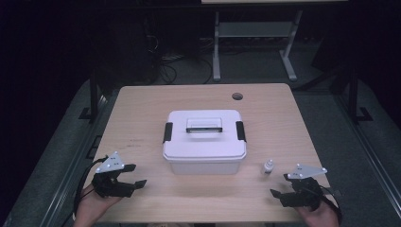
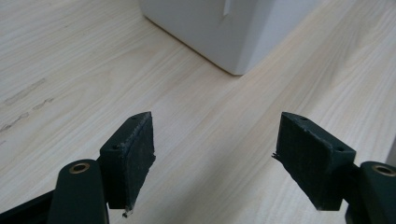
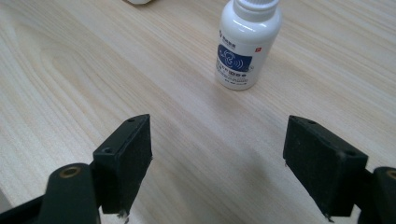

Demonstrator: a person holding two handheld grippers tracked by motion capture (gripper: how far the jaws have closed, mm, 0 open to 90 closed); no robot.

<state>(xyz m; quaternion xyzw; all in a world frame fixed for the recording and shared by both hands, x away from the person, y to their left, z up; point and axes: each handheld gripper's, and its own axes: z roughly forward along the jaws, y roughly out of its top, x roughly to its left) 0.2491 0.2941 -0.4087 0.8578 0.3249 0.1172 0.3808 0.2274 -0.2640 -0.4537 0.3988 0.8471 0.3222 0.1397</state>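
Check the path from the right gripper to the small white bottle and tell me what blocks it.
Nothing visible does. The right gripper has its jaws wide apart, and bare table lies between them and the upright bottle. The white lidded box sits off to the side.

Light wood worktop (image 1: 142,123) with a round cable hole (image 1: 237,96) near the far edge, a white lidded storage box (image 1: 204,142) sitting mid-table, and a small white bottle (image 1: 268,167) standing just right of it.

A small white bottle (image 3: 246,44) with a blue label stands upright just right of the closed white box (image 1: 204,140)
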